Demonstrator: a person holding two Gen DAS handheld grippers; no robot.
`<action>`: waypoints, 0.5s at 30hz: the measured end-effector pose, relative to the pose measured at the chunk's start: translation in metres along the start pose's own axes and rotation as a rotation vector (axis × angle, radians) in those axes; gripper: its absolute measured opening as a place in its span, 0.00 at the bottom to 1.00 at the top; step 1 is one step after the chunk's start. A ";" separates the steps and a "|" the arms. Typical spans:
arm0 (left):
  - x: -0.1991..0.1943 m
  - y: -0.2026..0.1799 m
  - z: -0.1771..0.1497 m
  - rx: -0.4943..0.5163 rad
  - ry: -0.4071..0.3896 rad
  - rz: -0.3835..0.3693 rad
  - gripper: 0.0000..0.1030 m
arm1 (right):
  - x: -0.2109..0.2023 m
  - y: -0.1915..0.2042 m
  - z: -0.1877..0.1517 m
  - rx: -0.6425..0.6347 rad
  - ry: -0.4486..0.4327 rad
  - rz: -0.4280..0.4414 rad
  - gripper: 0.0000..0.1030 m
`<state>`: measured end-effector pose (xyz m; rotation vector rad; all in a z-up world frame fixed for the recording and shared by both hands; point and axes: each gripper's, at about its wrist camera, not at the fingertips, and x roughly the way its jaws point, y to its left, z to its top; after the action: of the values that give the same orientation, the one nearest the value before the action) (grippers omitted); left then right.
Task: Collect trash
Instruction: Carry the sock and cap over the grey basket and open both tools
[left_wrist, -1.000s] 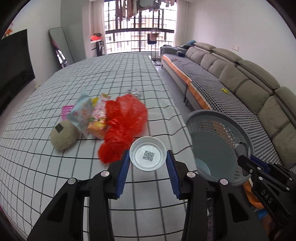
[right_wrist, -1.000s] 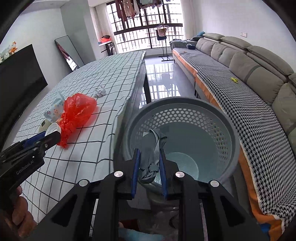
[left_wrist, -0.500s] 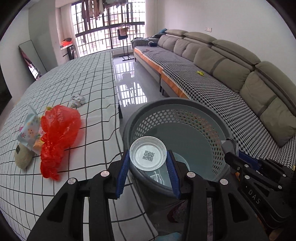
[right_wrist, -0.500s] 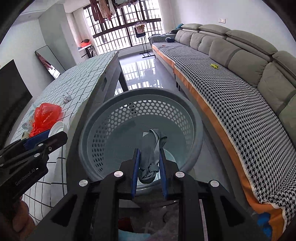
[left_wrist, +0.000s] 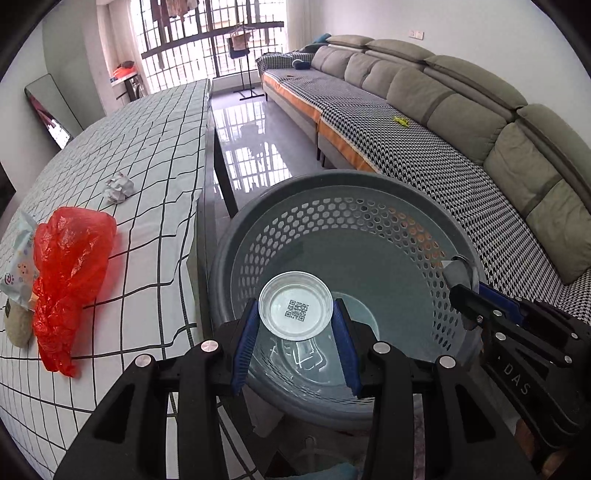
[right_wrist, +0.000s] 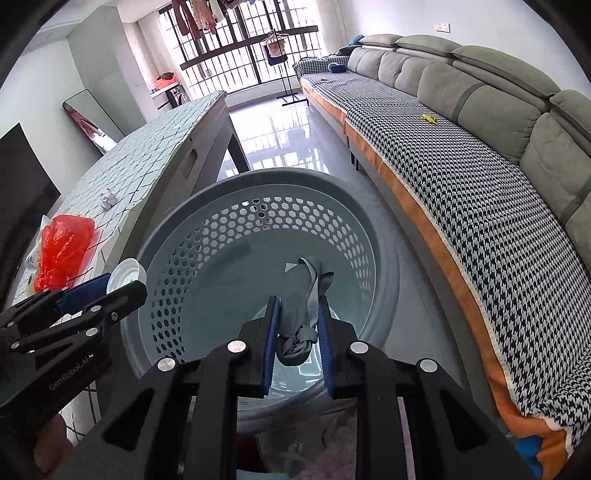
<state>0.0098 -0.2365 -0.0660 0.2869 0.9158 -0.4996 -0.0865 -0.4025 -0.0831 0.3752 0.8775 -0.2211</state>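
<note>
Left wrist view: the left gripper (left_wrist: 295, 325) clamps a round foil dish (left_wrist: 295, 310) between its blue pads, held over the open grey basket (left_wrist: 424, 206) beside the table (left_wrist: 159, 155). In the right wrist view, the right gripper (right_wrist: 297, 328) pinches a crumpled grey wrapper (right_wrist: 301, 314) over the same basket. A red bag (left_wrist: 70, 266), a paper ball (left_wrist: 118, 187) and a packet (left_wrist: 18, 266) lie on the table.

Lid (left_wrist: 295, 311) over basket (left_wrist: 369, 192), seemingly gripped
</note>
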 end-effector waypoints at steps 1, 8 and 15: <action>0.003 0.000 0.000 -0.001 0.006 0.001 0.39 | 0.003 0.000 0.000 -0.002 0.005 0.004 0.19; 0.016 0.002 -0.002 -0.008 0.036 -0.012 0.39 | 0.016 0.006 0.001 -0.007 0.030 0.004 0.19; 0.019 0.006 -0.001 -0.018 0.037 -0.011 0.46 | 0.016 0.006 0.003 -0.003 0.016 0.004 0.28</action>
<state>0.0220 -0.2359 -0.0821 0.2755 0.9581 -0.4975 -0.0725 -0.3986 -0.0929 0.3760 0.8932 -0.2134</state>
